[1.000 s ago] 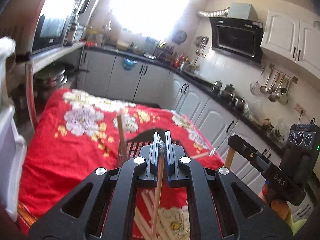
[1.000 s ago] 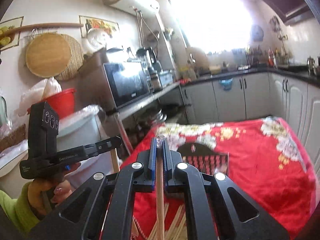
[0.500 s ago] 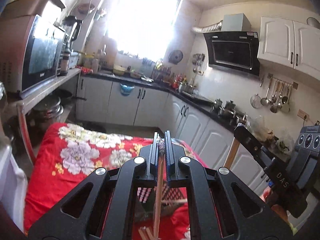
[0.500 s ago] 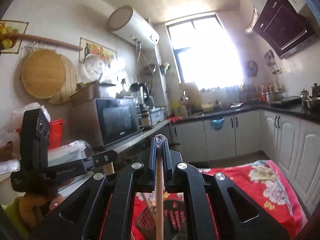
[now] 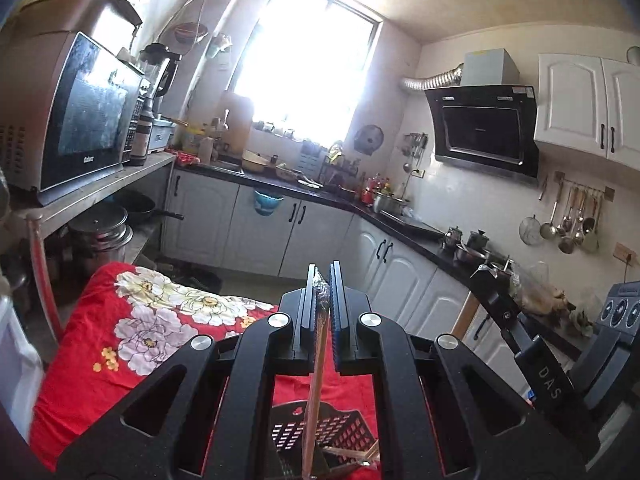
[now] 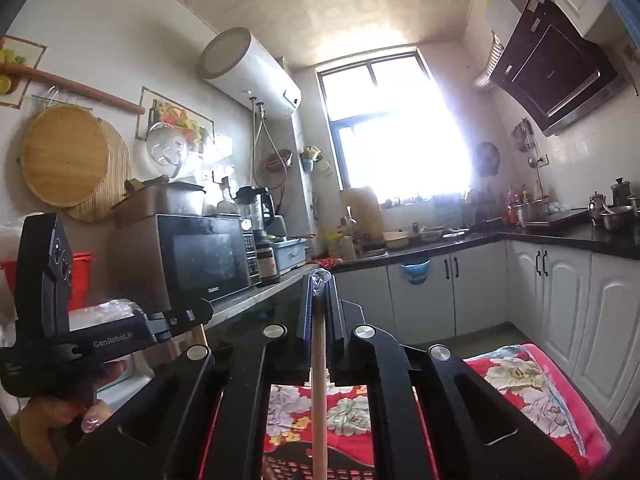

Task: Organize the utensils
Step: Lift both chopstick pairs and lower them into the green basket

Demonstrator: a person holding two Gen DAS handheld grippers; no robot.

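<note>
Kitchen, red floral cloth (image 5: 80, 368), black basket (image 5: 332, 432), each hand-held gripper (image 5: 323, 280) (image 6: 319, 280) clamped on a chopstick (image 5: 314, 392) (image 6: 319, 392)

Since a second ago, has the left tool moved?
Yes. The left tool, shut on a chopstick, has tilted upward: the window now fills more of its view, and the black basket has dropped below it.

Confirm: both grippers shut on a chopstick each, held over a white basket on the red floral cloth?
Not quite: the basket is black, as the left wrist view shows. The rest stands: left gripper and right gripper each clamp a chopstick over the red floral cloth.
</note>
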